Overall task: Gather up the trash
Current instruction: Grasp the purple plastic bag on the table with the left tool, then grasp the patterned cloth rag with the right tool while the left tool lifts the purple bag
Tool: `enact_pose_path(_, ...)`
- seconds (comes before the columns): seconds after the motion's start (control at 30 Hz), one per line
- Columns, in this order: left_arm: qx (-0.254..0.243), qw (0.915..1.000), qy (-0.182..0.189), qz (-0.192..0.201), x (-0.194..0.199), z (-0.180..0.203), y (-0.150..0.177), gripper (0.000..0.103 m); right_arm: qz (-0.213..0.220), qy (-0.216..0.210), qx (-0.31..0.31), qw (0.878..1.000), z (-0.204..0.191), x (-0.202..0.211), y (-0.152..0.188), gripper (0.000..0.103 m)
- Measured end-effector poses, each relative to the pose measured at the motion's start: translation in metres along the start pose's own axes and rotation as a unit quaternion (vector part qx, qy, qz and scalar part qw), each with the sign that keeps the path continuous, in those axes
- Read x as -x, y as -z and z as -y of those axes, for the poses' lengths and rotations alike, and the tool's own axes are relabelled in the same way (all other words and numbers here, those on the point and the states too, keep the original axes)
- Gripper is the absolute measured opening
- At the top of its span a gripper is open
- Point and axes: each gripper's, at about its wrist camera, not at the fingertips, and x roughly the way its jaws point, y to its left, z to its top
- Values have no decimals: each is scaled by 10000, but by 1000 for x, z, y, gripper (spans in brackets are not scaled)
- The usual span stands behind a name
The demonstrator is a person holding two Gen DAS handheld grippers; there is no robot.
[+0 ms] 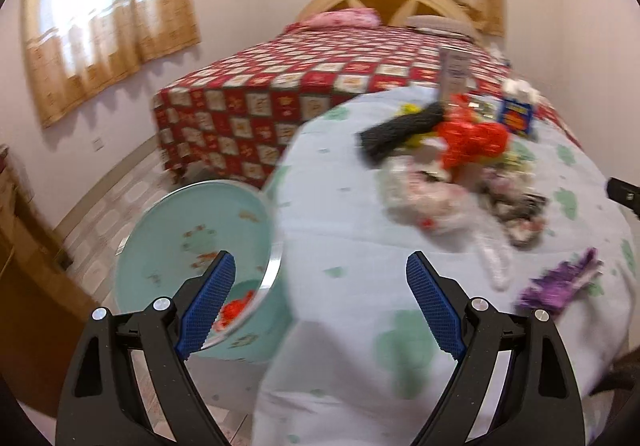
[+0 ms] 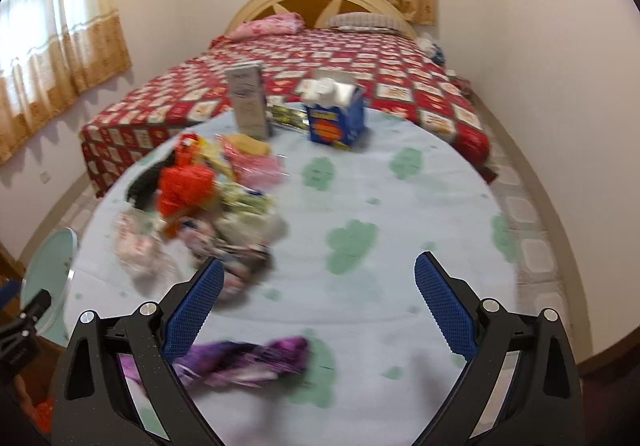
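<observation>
A heap of wrappers and crumpled bags (image 1: 460, 166) lies on the round table with a pale cloth (image 1: 360, 246); an orange-red bag (image 1: 472, 142) tops it, and it also shows in the right wrist view (image 2: 188, 182). A purple wrapper (image 2: 248, 362) lies apart near the front edge, also in the left wrist view (image 1: 560, 282). A light green bin (image 1: 192, 242) stands beside the table's left edge with a red scrap inside. My left gripper (image 1: 320, 282) is open and empty, over the table edge by the bin. My right gripper (image 2: 320, 286) is open and empty, just above the purple wrapper.
A blue tissue box (image 2: 336, 122), a tall grey carton (image 2: 250, 102) and a small flat packet stand at the table's far side. A bed with a red checked cover (image 2: 320, 58) lies behind. A wooden cabinet (image 1: 28, 266) stands left of the bin.
</observation>
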Motion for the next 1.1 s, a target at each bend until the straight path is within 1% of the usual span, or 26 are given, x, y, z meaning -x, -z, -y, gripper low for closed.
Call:
enact_pose_path(0.13, -356, 9981, 507, 20, 4, 33, -4, 86, -71, 94, 34, 9999, 15, 4, 7, 94)
enact_pose_path(0.2, -517, 9955, 797, -26, 5, 52, -5, 86, -131, 124, 2, 9998, 24, 5, 11, 94)
enact_pose_path(0.27, -726, 9908, 1134, -92, 4, 75, -5, 86, -182, 126, -38, 9997, 31, 5, 14, 93)
enact_pose_path(0.33, -985, 9857, 1359, -136, 2, 98, -4, 86, -222, 127, -53, 9997, 35, 4, 16, 93)
enact_pose_path(0.47, -1422, 9775, 1537, -234, -5, 132, 0, 86, -292, 106, -146, 9994, 47, 3, 20, 93)
enact_pose_path(0.53, -1548, 9737, 1639, -342, -9, 145, 3, 85, -294, 106, -175, 9994, 51, 4, 21, 93)
enact_pose_path(0.63, -1643, 9712, 1639, -536, -18, 158, 10, 84, -328, 98, -233, 9991, 58, 4, 24, 90)
enact_pose_path(0.67, -1644, 9706, 1650, -603, -21, 160, 12, 79, -346, 88, -256, 9990, 61, 4, 24, 90)
enact_pose_path(0.7, -1646, 9698, 1673, -657, -24, 162, 13, 70, -361, 90, -277, 9989, 62, 4, 25, 88)
enact_pose_path(0.73, -1646, 9692, 1685, -716, -27, 163, 15, 67, -381, 90, -308, 9988, 64, 3, 25, 88)
enact_pose_path(0.77, -1646, 9686, 1697, -768, -30, 165, 16, 61, -393, 86, -337, 9986, 66, 2, 26, 87)
enact_pose_path(0.8, -1652, 9681, 1709, -795, -32, 166, 17, 52, -395, 84, -354, 9986, 65, 2, 26, 87)
enact_pose_path(0.9, -1620, 9662, 1812, -855, -35, 166, 19, 36, -404, 78, -362, 9985, 66, 1, 26, 87)
enact_pose_path(0.97, -1548, 9658, 1906, -832, -32, 162, 18, 32, -409, 85, -360, 9985, 65, 0, 27, 87)
enact_pose_path(1.1, -1453, 9670, 1966, -715, -24, 152, 12, 30, -432, 89, -308, 9986, 62, -3, 28, 87)
